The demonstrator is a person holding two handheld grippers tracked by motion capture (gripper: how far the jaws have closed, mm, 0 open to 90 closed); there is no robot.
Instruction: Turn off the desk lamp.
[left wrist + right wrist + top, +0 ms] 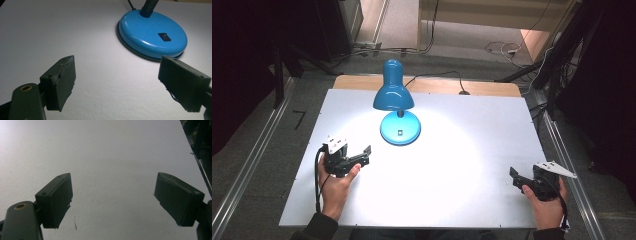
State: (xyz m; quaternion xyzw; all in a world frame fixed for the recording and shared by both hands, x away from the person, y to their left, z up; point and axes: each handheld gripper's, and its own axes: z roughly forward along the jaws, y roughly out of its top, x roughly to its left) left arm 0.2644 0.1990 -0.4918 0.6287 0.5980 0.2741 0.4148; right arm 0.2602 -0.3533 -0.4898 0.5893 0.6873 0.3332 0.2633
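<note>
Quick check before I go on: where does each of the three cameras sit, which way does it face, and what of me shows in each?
High view: above your side, looking forward and down on the table and lamp; both forearms, left claw, right claw.
Left gripper view: on the left claw, facing the lamp base; open jaws.
Right gripper view: on the right claw, facing bare table; open jaws.
Shared: high and left views both show the lamp base.
</note>
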